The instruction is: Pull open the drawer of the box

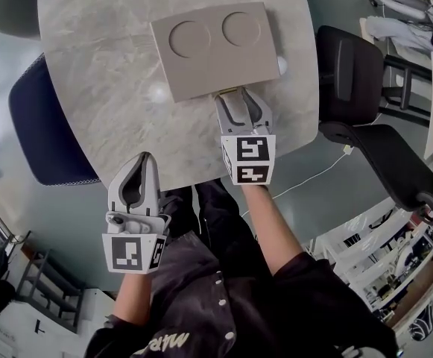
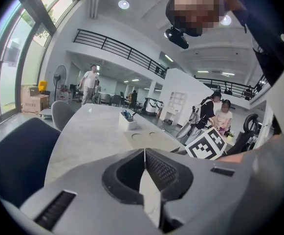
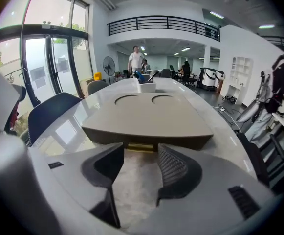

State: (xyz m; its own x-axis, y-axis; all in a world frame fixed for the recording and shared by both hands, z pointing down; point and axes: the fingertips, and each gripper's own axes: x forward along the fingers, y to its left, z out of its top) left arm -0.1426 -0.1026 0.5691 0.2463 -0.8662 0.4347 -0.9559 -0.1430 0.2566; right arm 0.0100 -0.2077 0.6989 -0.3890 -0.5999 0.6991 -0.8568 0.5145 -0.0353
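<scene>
A flat beige box with two round recesses in its top lies on the marble table. In the right gripper view, a small brass-coloured drawer handle shows at the middle of the box's near front edge. My right gripper is open just in front of that edge; its jaws stand either side of the handle without pressing on it. My left gripper hangs at the table's near edge, left of the box, and is shut with nothing in it.
A dark blue chair stands at the table's left, and black chairs at its right. A white pen holder sits on the table beyond the box. People stand in the hall behind. My legs are below the near edge.
</scene>
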